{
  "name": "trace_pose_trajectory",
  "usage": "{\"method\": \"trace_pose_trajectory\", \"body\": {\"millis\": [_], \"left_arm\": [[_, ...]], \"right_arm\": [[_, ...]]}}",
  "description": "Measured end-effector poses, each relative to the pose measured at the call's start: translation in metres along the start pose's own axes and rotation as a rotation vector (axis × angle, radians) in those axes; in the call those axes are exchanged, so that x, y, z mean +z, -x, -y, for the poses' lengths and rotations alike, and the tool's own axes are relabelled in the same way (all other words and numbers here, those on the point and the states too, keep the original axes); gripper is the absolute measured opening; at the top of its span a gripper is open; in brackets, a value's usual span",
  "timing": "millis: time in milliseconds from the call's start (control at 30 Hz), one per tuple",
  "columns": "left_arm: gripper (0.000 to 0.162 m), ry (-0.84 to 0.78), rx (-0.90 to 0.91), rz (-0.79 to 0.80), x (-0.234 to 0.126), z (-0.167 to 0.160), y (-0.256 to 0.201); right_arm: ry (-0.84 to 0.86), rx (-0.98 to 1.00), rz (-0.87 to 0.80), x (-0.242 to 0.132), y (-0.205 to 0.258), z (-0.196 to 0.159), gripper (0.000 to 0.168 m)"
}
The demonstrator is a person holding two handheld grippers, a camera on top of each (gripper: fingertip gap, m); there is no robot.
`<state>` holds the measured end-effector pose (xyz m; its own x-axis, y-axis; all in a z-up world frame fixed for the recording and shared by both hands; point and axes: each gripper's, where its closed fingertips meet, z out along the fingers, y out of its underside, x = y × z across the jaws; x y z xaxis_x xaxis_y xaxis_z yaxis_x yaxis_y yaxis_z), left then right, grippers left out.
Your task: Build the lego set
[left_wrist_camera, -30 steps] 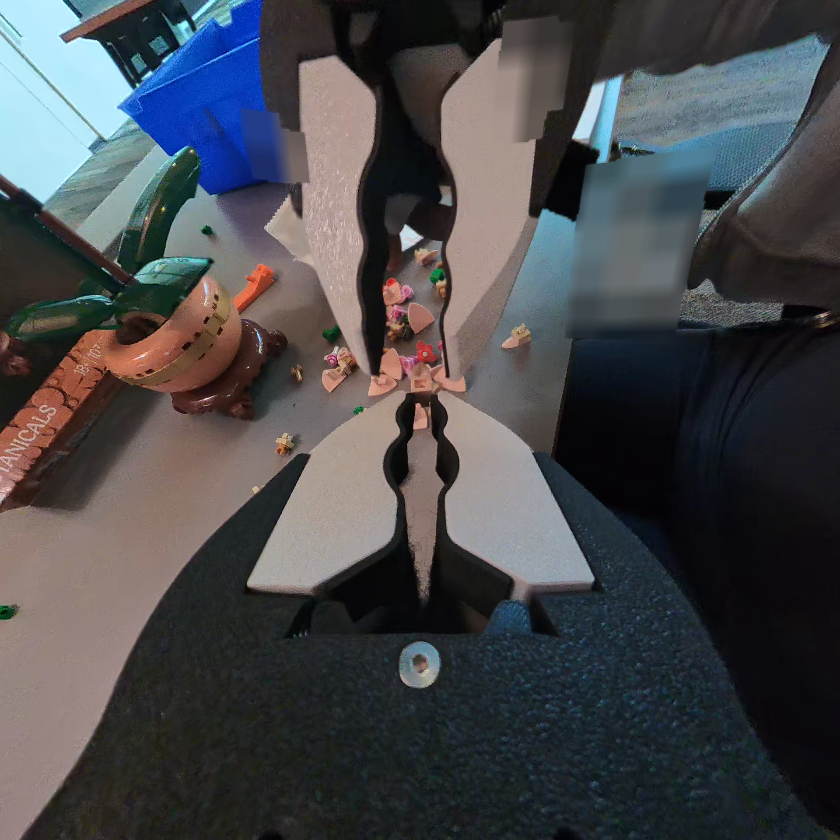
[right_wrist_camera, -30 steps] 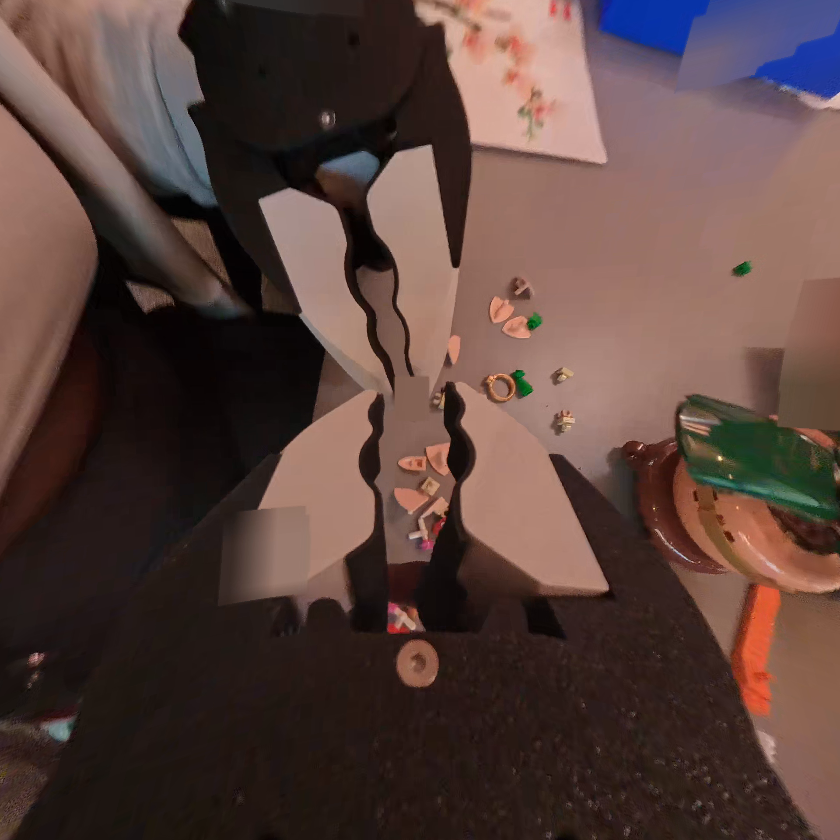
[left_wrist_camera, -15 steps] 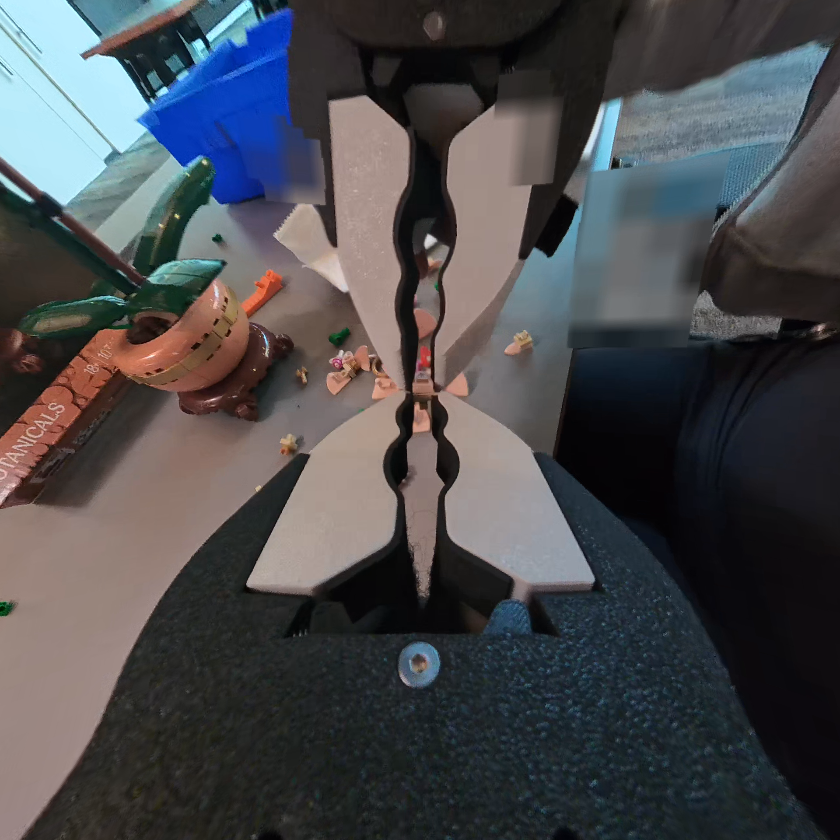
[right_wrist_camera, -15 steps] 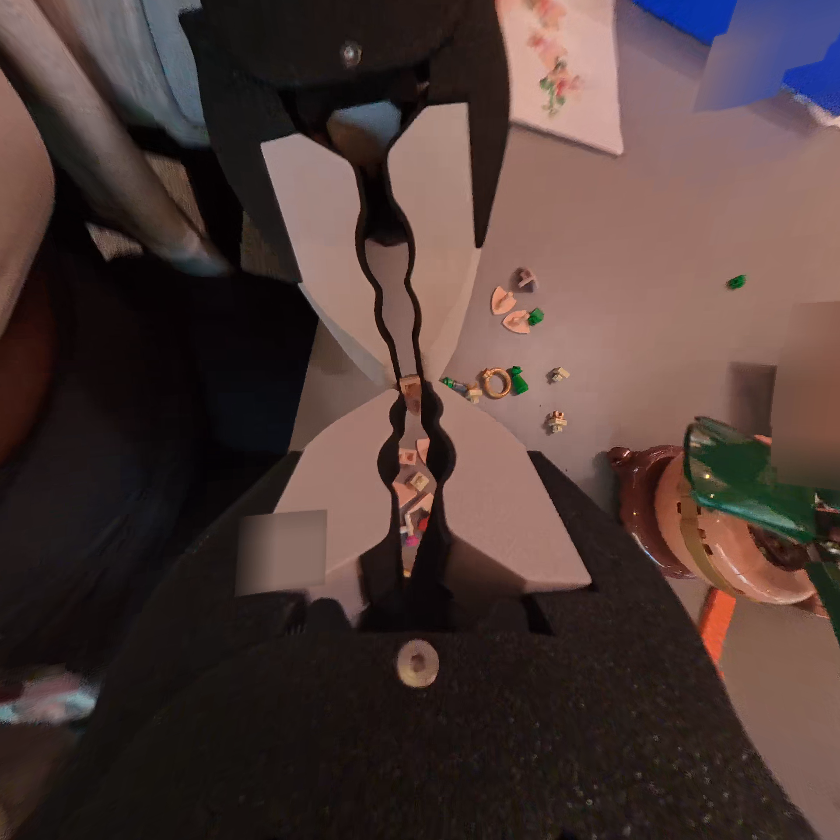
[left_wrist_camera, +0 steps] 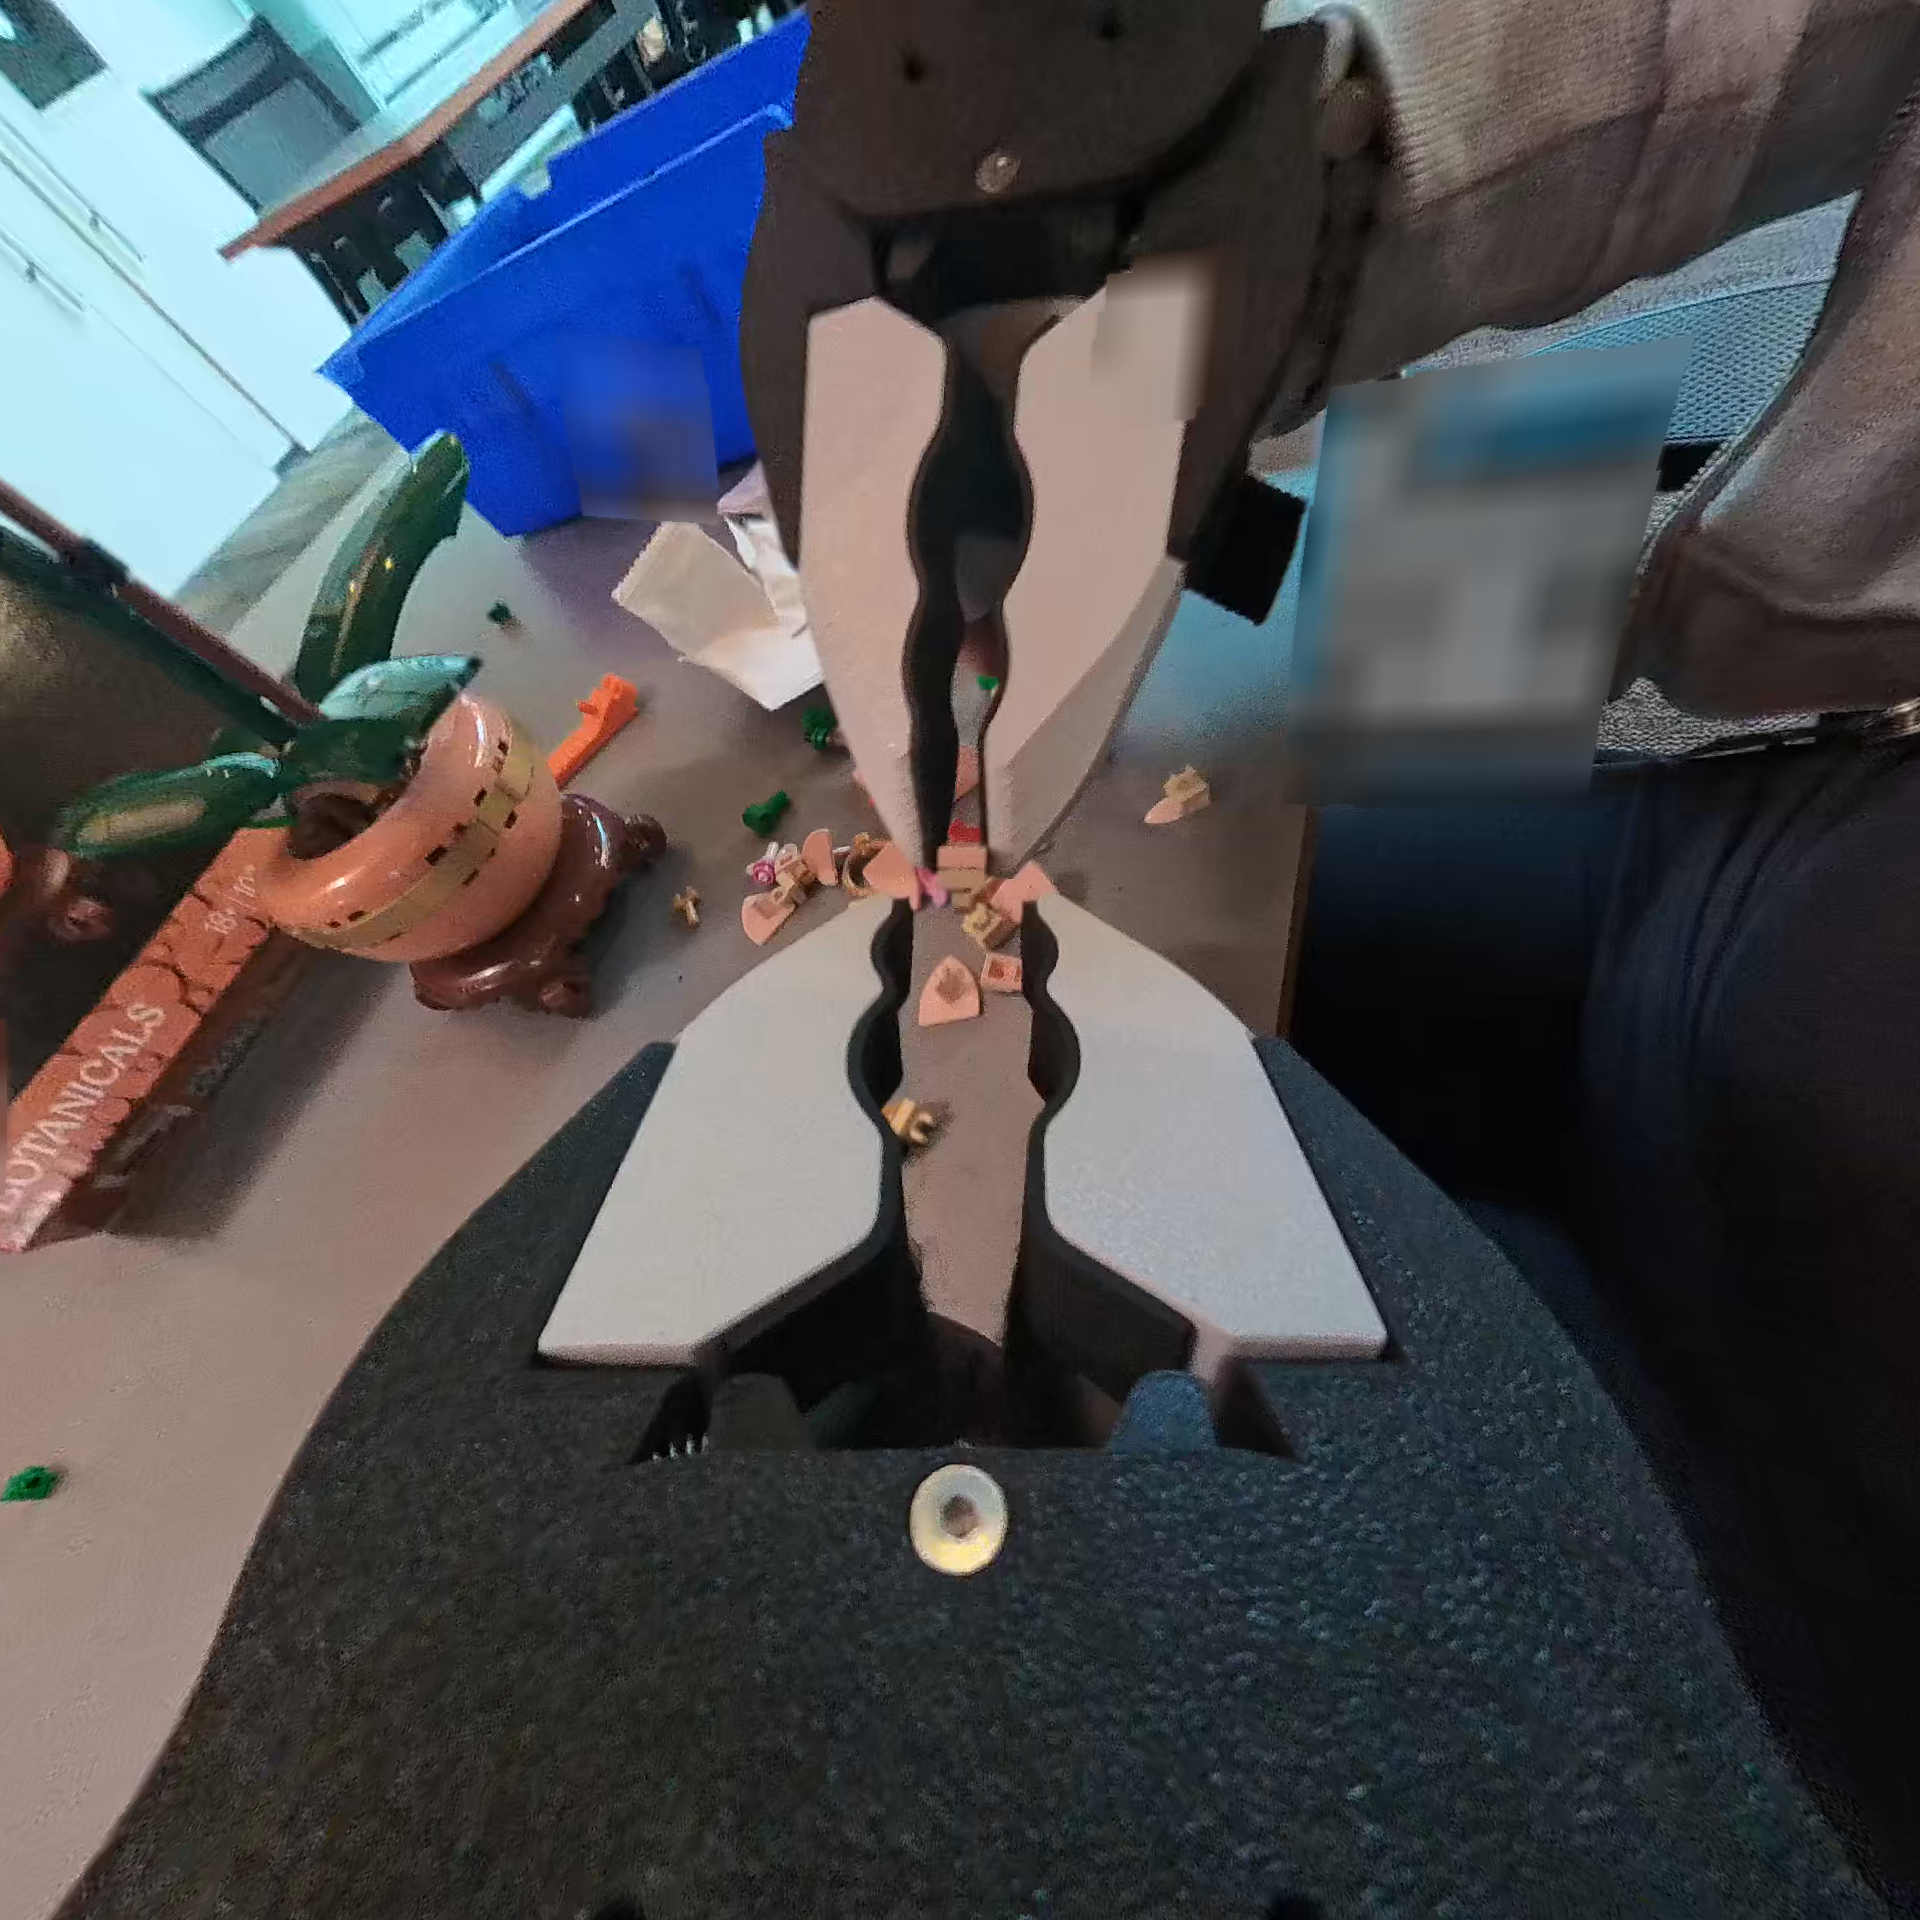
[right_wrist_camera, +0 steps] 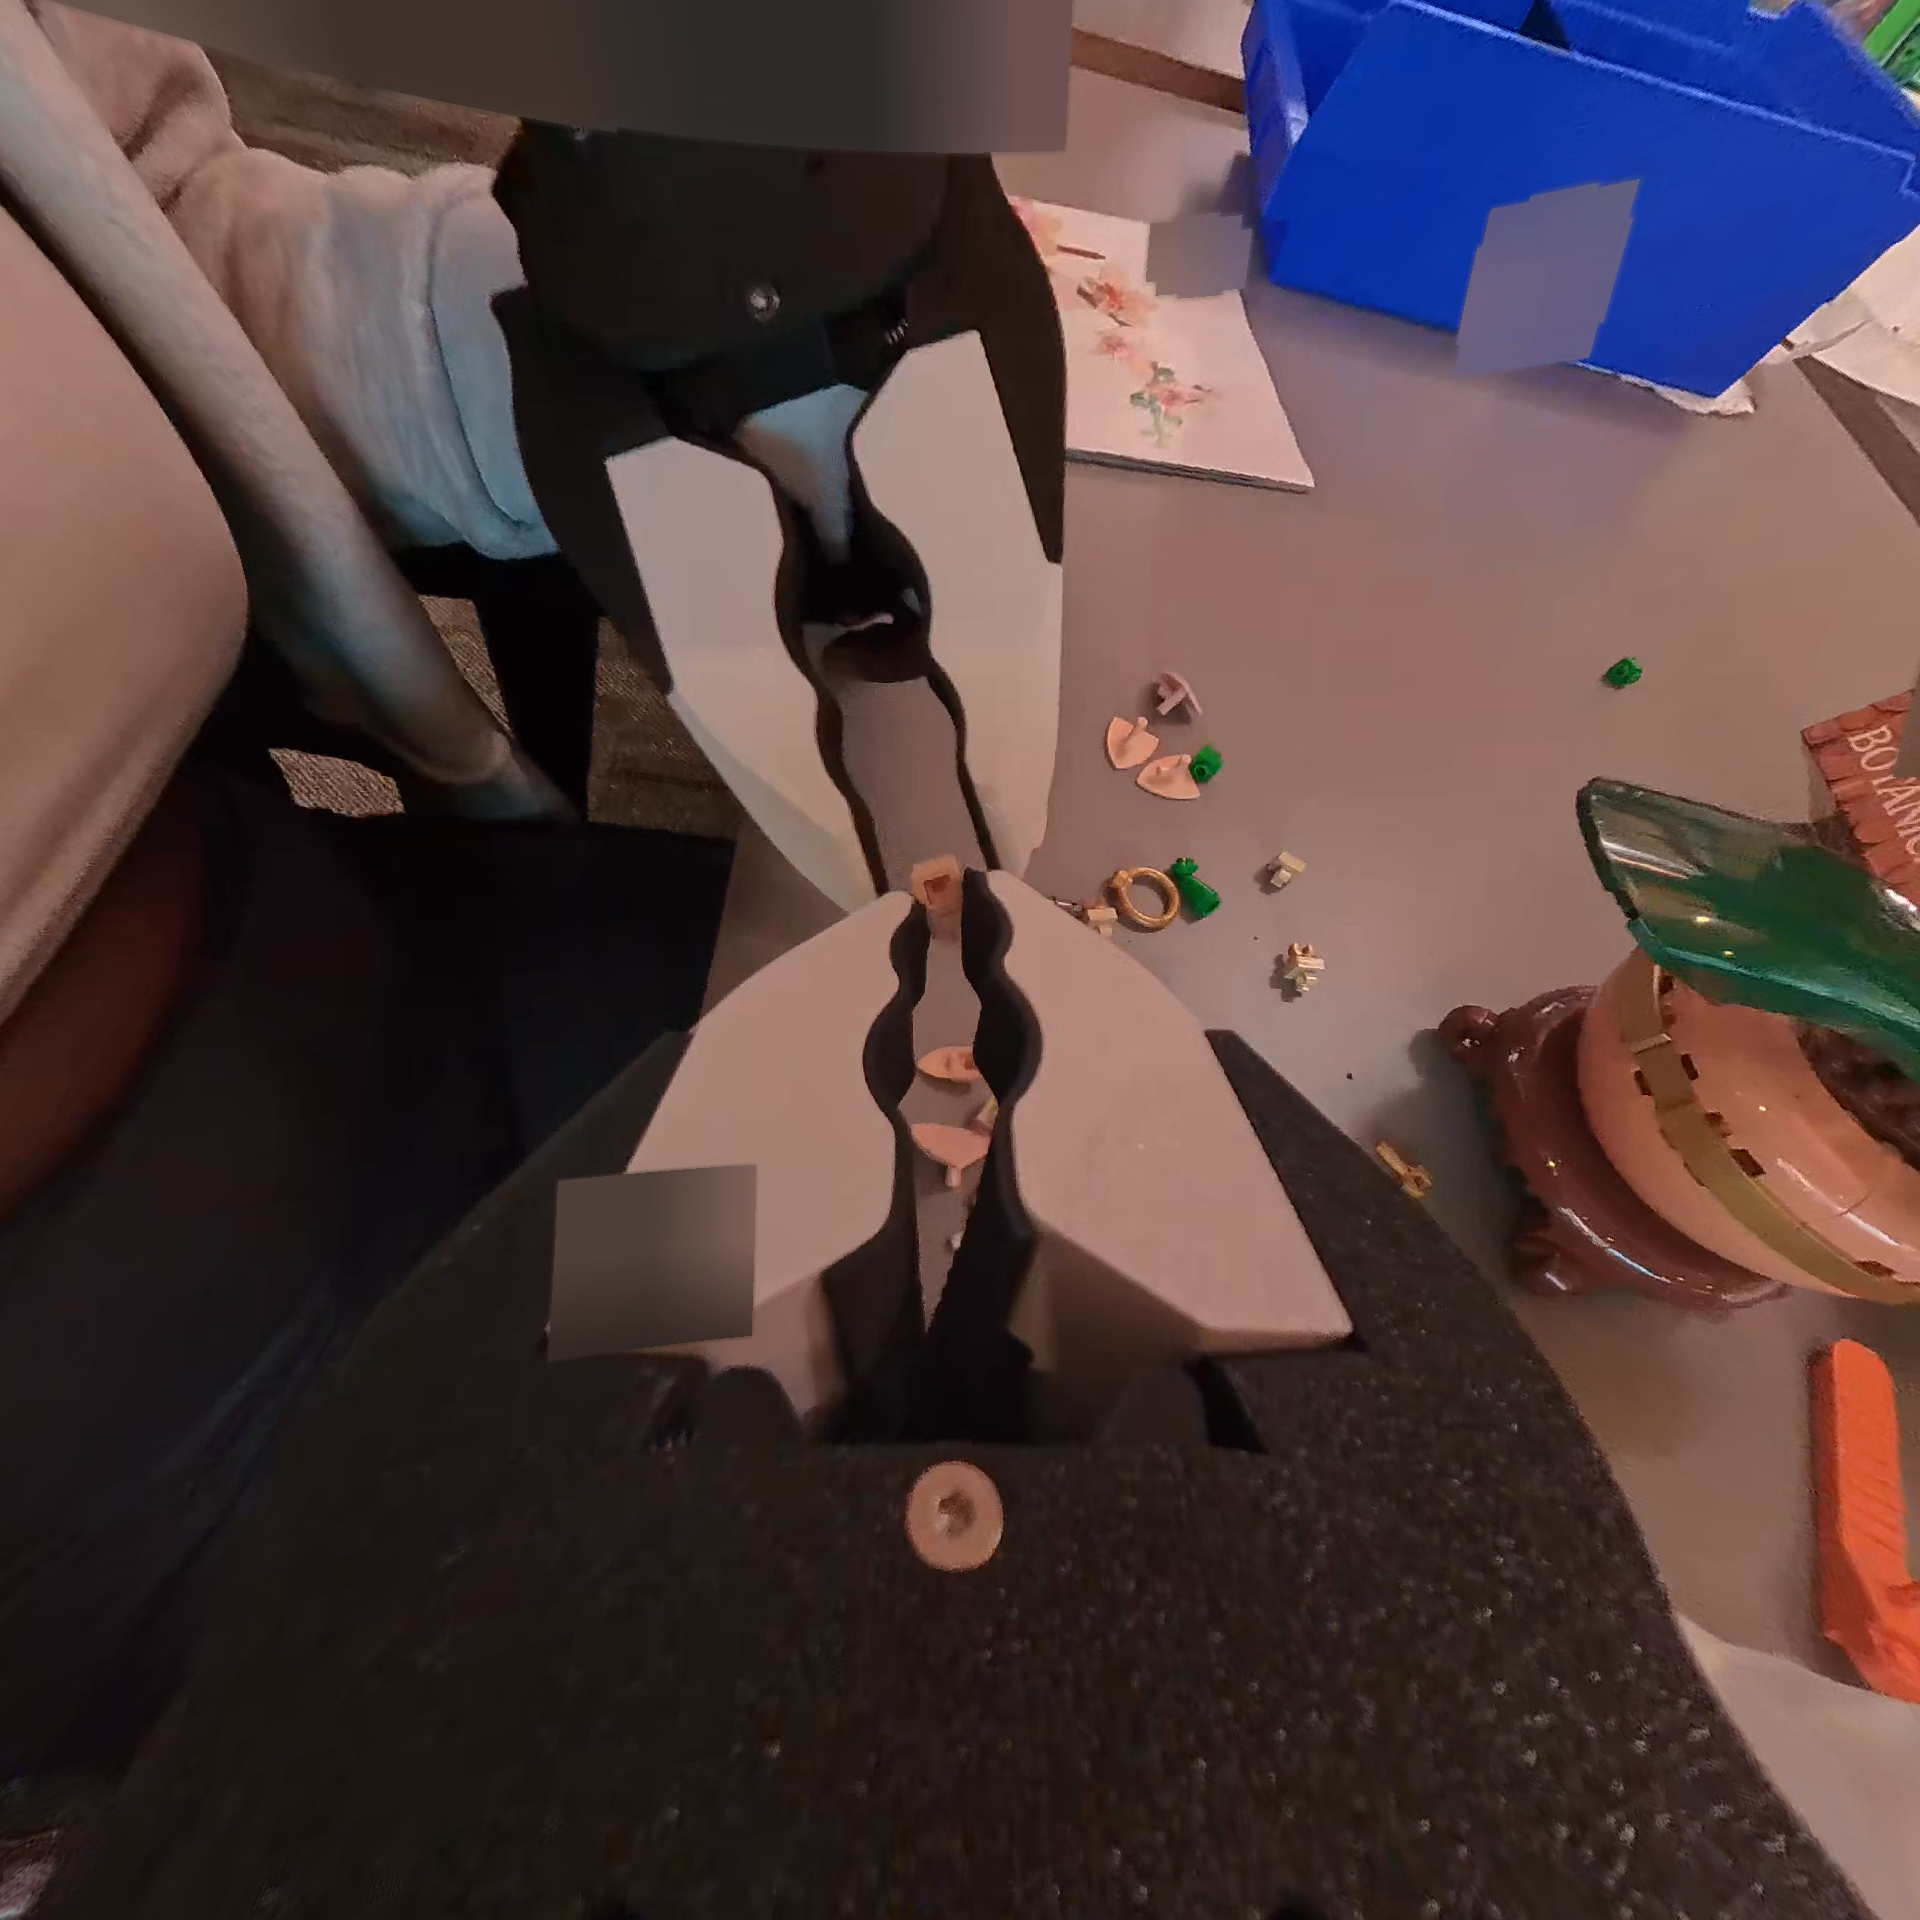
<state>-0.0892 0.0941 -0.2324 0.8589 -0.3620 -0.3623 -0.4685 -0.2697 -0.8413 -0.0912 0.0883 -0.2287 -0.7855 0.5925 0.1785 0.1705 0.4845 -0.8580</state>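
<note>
Left wrist view: left tool [left_wrist_camera: 961,914] has its fingers apart, nothing between them, tips low over the grey desk [left_wrist_camera: 343,1184]. Opposite it, the right tool [left_wrist_camera: 961,847] points down with fingers nearly together, pinching a small tan brick [left_wrist_camera: 961,860] at the tips, just above a scatter of pink petal pieces [left_wrist_camera: 948,995] and tan bits. To the left stands the built flower pot [left_wrist_camera: 436,852], pink with a tan band, on a dark brown base, green leaves [left_wrist_camera: 379,582] rising from it. A blue bin [left_wrist_camera: 561,343] sits behind; an orange piece [left_wrist_camera: 603,712] lies by the pot. Small parts under the tips are too blurred to sort. Right wrist view: right tool [right_wrist_camera: 940,904] clamped on the tan brick [right_wrist_camera: 935,891], its stud side showing; left tool [right_wrist_camera: 935,868] tip to tip above it, open. This view alone shows a gold ring [right_wrist_camera: 1143,896], green studs [right_wrist_camera: 1195,888] and a printed sheet [right_wrist_camera: 1174,374]. The pot [right_wrist_camera: 1714,1143] is cut off at the right edge.
</note>
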Motion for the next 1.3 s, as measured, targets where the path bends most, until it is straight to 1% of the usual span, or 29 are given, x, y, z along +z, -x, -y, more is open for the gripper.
{"method": "trace_pose_trajectory", "body": {"millis": [33, 167, 233, 600, 667, 733, 800, 900, 933, 967, 1000, 1033, 1067, 1100, 1133, 1167, 1200, 1267, 1300], "left_arm": [[0.019, -0.014, 0.008, 0.003, -0.001, 0.003, -0.001], [0.013, 0.021, 0.072, 0.034, 0.0, 0.001, 0.0], [0.012, 0.029, 0.073, 0.038, 0.0, 0.0, 0.0], [0.006, -0.001, 0.003, 0.005, -0.003, 0.003, -0.001], [0.006, -0.081, -0.042, 0.005, -0.009, 0.014, 0.002], [0.005, -0.183, -0.144, -0.032, -0.015, 0.026, 0.005], [0.005, -0.219, -0.181, -0.046, -0.019, 0.03, 0.007], [0.005, -0.209, -0.18, -0.035, -0.018, 0.028, 0.009], [0.005, -0.159, -0.162, -0.013, -0.017, 0.02, 0.012], [0.005, -0.061, -0.108, 0.014, -0.015, 0.003, 0.014], [0.005, -0.035, -0.077, 0.029, -0.014, -0.004, 0.015], [0.005, -0.097, -0.12, -0.01, -0.014, 0.006, 0.011], [0.005, -0.136, -0.155, -0.054, -0.016, 0.017, 0.006], [0.005, -0.11, -0.12, -0.038, -0.015, 0.019, 0.006], [0.005, -0.053, -0.061, -0.002, -0.013, 0.014, 0.009], [0.005, 0.002, -0.023, 0.013, -0.011, 0.007, 0.008], [0.005, 0.033, -0.013, 0.014, -0.008, 0.001, 0.006], [0.006, 0.061, -0.017, 0.01, -0.004, -0.005, 0.003], [0.006, 0.075, -0.007, 0.022, -0.004, -0.006, 0.004]], "right_arm": [[0.019, -0.01, -0.007, 0.0, -0.001, -0.002, 0.006], [0.086, -0.045, -0.031, 0.005, -0.002, -0.006, 0.006], [0.099, -0.055, -0.037, 0.006, -0.003, -0.008, 0.006], [0.04, -0.077, -0.024, 0.004, 0.001, -0.005, 0.006], [-0.061, -0.044, -0.022, 0.0, 0.001, 0.006, 0.006], [-0.208, 0.011, -0.007, -0.008, 0.001, 0.021, 0.005], [-0.299, 0.053, -0.017, -0.011, 0.001, 0.029, 0.005], [-0.392, 0.122, -0.028, -0.012, 0.0, 0.031, 0.005], [-0.432, 0.149, -0.014, -0.013, 0.001, 0.033, 0.0], [-0.538, 0.207, -0.038, -0.024, -0.006, 0.041, 0.0], [-0.614, 0.252, -0.05, -0.038, -0.014, 0.047, 0.0], [-0.611, 0.255, -0.073, -0.045, -0.021, 0.045, 0.0], [-0.517, 0.225, -0.086, -0.041, -0.022, 0.035, 0.0], [-0.378, 0.176, -0.091, -0.031, -0.019, 0.022, 0.0], [-0.278, 0.111, -0.102, -0.025, -0.016, 0.016, 0.0], [-0.209, 0.039, -0.118, -0.022, -0.013, 0.017, 0.005], [-0.13, -0.032, -0.126, -0.019, -0.011, 0.017, 0.016], [0.06, -0.141, -0.107, -0.01, -0.007, 0.011, 0.012], [0.151, -0.18, -0.091, -0.006, -0.006, 0.005, 0.013]]}}
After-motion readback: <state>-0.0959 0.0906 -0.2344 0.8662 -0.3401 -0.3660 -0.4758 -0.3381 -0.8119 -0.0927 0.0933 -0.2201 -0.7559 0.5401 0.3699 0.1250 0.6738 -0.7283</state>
